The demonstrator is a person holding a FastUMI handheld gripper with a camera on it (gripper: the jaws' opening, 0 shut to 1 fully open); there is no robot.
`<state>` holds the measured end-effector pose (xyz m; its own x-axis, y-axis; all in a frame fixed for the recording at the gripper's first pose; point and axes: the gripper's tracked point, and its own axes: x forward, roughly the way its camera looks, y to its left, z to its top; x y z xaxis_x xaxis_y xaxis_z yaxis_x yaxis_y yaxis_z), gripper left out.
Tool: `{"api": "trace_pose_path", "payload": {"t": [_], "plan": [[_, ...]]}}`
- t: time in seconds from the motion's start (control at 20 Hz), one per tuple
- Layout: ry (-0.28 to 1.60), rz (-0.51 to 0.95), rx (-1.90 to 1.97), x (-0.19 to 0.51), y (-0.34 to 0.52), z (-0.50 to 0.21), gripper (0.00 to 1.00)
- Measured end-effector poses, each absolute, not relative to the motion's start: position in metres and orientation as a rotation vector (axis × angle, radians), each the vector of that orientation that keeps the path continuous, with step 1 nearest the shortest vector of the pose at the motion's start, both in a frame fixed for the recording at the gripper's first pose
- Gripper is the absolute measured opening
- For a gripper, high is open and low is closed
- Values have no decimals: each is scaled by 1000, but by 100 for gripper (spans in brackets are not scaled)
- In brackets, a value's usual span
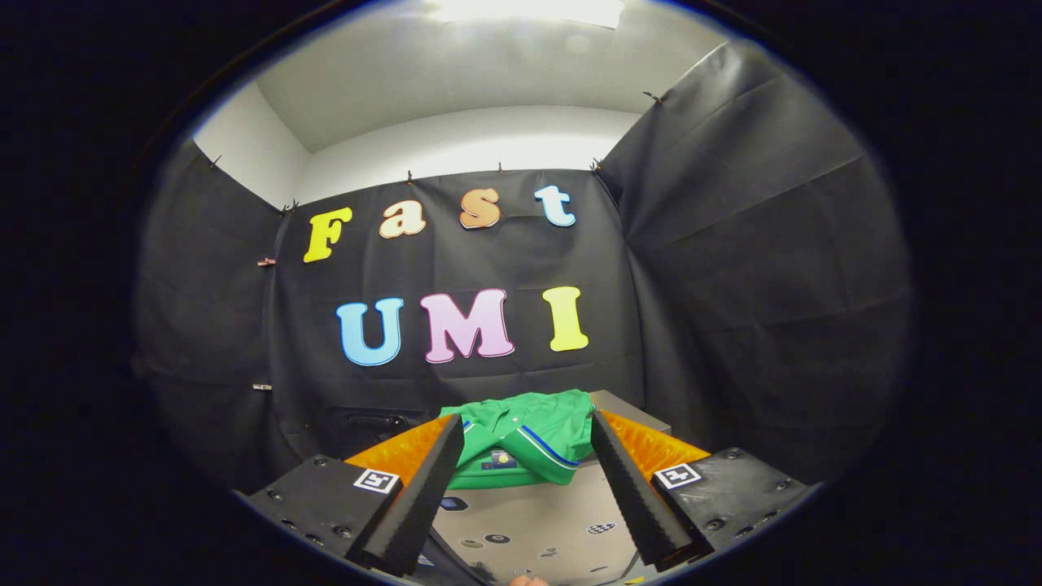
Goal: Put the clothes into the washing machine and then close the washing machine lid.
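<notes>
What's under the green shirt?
The green shirt lies bunched on a pale surface with small round stickers, just beyond the open fingers. A grey boxy edge pokes out behind it. Whatever sits directly beneath the shirt is covered.

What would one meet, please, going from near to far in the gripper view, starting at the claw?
Open claw with nothing between its fingers → pale top surface with round stickers → green garment lying just ahead of the fingertips → grey box-like corner beside and behind the garment → black cloth wall.
</notes>
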<state>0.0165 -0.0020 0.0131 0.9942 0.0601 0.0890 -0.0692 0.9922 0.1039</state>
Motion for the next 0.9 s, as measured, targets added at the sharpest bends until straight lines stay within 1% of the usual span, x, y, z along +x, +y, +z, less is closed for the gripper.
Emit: {"api": "trace_pose_path", "payload": {"t": [0.1, 0.2, 0.35, 0.6, 0.7, 0.8, 0.9], "plan": [[-92, 49, 109, 18, -8, 19, 98], [-101, 64, 168, 21, -2, 30, 98], [-53, 142, 172, 46, 18, 48, 98], [54, 195, -25, 118, 36, 74, 98], [113, 184, -67, 149, 38, 73, 98], [158, 242, -64, 174, 57, 70, 98], [234, 239, -39, 199, 64, 58, 98]]}}
